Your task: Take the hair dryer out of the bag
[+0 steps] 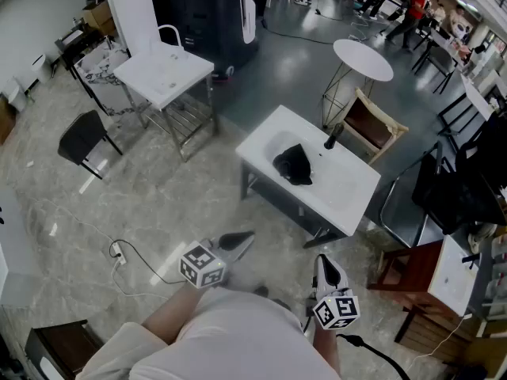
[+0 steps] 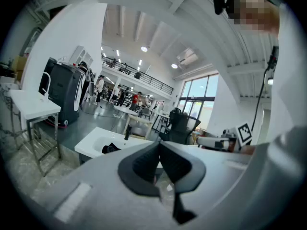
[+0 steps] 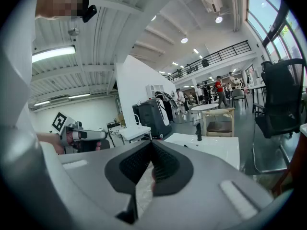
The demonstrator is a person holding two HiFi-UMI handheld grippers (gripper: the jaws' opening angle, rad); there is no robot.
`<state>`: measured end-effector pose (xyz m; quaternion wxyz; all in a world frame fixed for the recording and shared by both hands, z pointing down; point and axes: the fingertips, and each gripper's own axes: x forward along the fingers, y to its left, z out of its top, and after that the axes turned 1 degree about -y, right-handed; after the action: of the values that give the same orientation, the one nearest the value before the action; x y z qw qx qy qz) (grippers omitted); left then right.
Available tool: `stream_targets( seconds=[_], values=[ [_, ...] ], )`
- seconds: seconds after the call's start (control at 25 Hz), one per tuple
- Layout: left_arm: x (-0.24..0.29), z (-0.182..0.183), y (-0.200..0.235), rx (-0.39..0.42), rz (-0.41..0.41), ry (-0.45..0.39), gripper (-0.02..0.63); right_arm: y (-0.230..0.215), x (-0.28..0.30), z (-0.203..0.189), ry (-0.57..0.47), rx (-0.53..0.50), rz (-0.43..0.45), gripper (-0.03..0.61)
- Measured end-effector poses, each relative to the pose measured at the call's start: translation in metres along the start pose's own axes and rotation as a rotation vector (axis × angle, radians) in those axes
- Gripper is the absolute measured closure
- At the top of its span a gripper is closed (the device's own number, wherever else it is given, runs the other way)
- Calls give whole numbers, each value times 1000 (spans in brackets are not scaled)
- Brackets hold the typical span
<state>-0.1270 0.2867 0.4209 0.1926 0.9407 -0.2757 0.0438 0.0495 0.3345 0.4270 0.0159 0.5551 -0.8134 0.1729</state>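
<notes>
Bag point(image 1: 295, 165) lies mid-table point(image 1: 348, 198), well ahead of left gripper point(image 1: 242, 240) and right gripper point(image 1: 325, 263). Both are closed and empty, neither clearly nearer.

Black bag point(image 1: 294, 165) contents hidden, far people point(image 1: 412, 10) too small

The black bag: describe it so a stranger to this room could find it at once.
Start at the white sink unit in mid-floor, beside the wooden chair. The black bag lies crumpled in its basin, soft and shapeless, unlike the slim black faucet standing upright at the rim.
</notes>
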Motion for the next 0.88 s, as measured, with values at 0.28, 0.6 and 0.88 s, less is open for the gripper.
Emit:
stream_targets(
  seconds=[0.28, 0.6, 0.88],
  values=[
    [3, -3, -2, 2, 6, 1, 615, -2, -2, -2, 2, -7, 7, 574],
    [9, -7, -9, 1, 20, -1, 615, -7, -7, -3, 16, -18, 23, 574],
    [19, -16, -23, -8, 54, -1, 615, -24, -22, -11, 33, -3, 38, 574]
  ],
)
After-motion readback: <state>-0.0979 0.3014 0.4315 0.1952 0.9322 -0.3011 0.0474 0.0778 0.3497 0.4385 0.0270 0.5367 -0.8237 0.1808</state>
